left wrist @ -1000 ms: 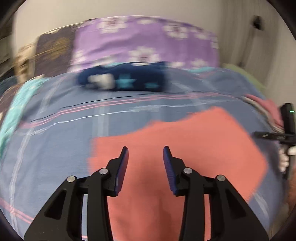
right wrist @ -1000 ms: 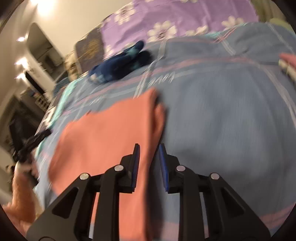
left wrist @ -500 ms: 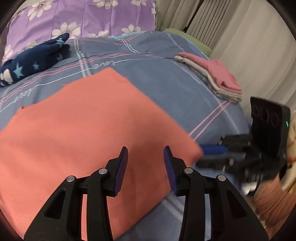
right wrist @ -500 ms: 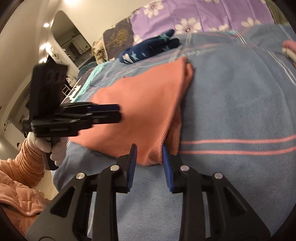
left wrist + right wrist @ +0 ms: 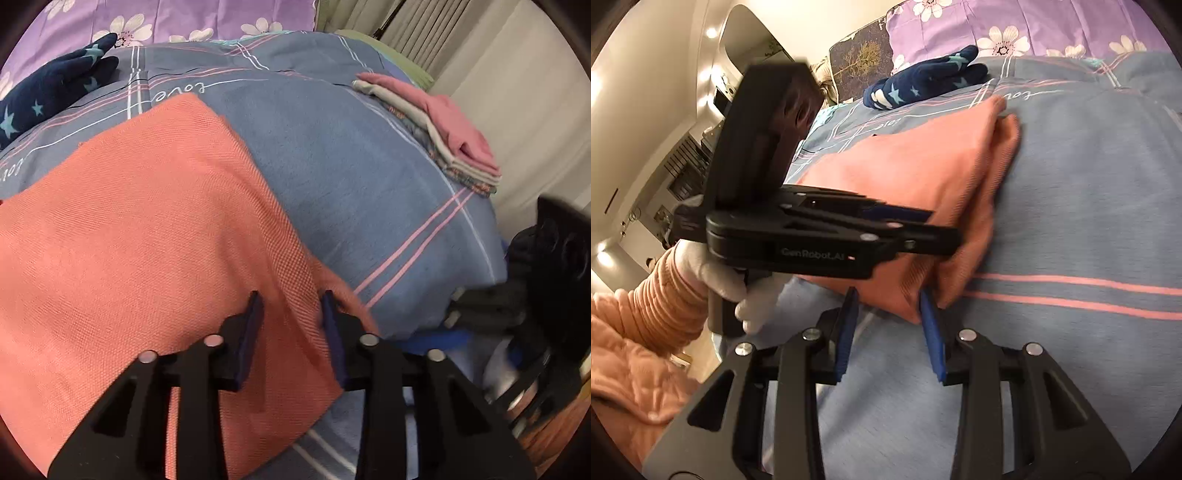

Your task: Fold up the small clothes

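A folded salmon-orange cloth (image 5: pixel 147 229) lies flat on the blue bedspread (image 5: pixel 362 177). It also shows in the right wrist view (image 5: pixel 923 177) with doubled layers along its right edge. My left gripper (image 5: pixel 291 306) is open, its fingers just over the cloth's near right corner. In the right wrist view the left gripper's body (image 5: pixel 820 236) lies across the cloth's near edge. My right gripper (image 5: pixel 888 314) is open, with the cloth's near corner between its fingertips.
A dark navy star-print garment (image 5: pixel 55 88) lies at the far left by the purple flowered pillow (image 5: pixel 192 18). A stack of folded clothes with a pink top (image 5: pixel 443 129) sits at the bed's right edge. My orange-sleeved, white-gloved hand (image 5: pixel 713 269) holds the left gripper.
Both grippers have come in low to the cloth's near right corner. The right gripper has opened wider. The cloth lies as before.
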{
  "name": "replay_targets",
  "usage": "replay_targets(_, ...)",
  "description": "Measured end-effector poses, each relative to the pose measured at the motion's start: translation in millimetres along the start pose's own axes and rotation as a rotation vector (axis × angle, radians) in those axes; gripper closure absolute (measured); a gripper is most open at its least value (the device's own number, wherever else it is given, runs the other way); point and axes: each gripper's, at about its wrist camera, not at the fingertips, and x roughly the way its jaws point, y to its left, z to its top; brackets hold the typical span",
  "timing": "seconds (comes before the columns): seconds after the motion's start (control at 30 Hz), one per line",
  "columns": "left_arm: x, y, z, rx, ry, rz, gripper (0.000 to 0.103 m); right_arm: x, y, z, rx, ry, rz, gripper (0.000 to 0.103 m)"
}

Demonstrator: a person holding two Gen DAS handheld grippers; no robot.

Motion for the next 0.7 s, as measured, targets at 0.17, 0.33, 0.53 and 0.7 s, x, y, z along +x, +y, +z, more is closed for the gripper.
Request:
replay_targets(0.17, -1, 2, -12, -0.007, 0.02, -0.008, 0.08, -24, -50, 23, 0.153, -0.085, -0.146, 0.065)
replay_targets(0.33, 1, -8, -16, 0.004, 0.025, 0.001, 0.08, 16, -92, 75, 0.288, -0.077, -0.114, 0.069)
replay_targets(0.53, -2, -12, -16, 0.033, 0.045, 0.005, 0.08, 75, -109, 117, 0.314, 0.001, -0.107, 0.069)
replay_targets(0.7, 4, -18, -14, 0.071, 0.053, -0.03, 0.089, 95, -111, 139, 0.302, 0.01, -0.13, 0.099)
